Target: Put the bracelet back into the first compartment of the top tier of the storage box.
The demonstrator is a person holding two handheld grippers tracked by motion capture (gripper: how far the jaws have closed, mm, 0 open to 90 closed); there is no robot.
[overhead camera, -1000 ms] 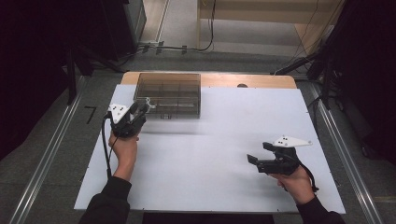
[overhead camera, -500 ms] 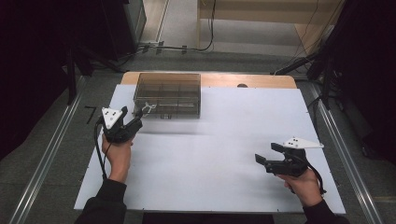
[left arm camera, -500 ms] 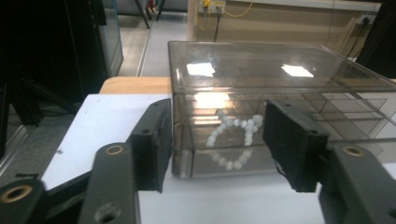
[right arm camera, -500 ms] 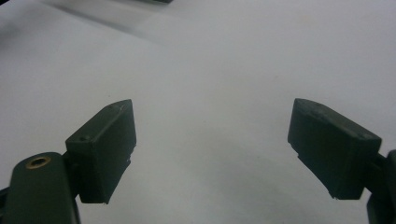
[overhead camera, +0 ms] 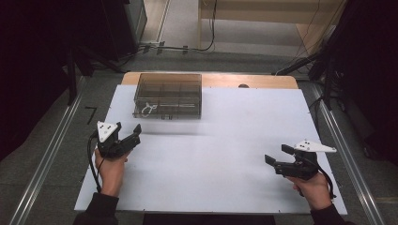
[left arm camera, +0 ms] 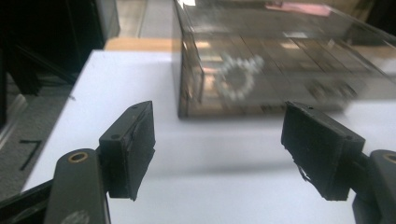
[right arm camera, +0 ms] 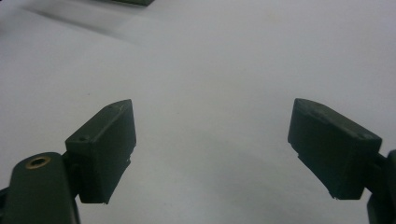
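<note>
From the high view there is one white table (overhead camera: pixel 211 154), one clear compartment box (overhead camera: pixel 168 95) at its far left with a small white looped item (overhead camera: pixel 149 108) in its near-left cell, and two claws. The left claw (overhead camera: pixel 128 134) sits near the table's left edge, jaws apart; the right claw (overhead camera: pixel 273 153) sits near the right, jaws apart. Since a second ago both hands have drawn back toward the near edge, the left one out from the box, leaving the wide middle of the table bare. In the left gripper view the left claw (left arm camera: pixel 219 140) gapes toward the box (left arm camera: pixel 280 60), the white looped item (left arm camera: pixel 238 77) blurred inside it, well apart. In the right gripper view the right claw (right arm camera: pixel 212 149) spreads wide over bare table (right arm camera: pixel 215 70).
</note>
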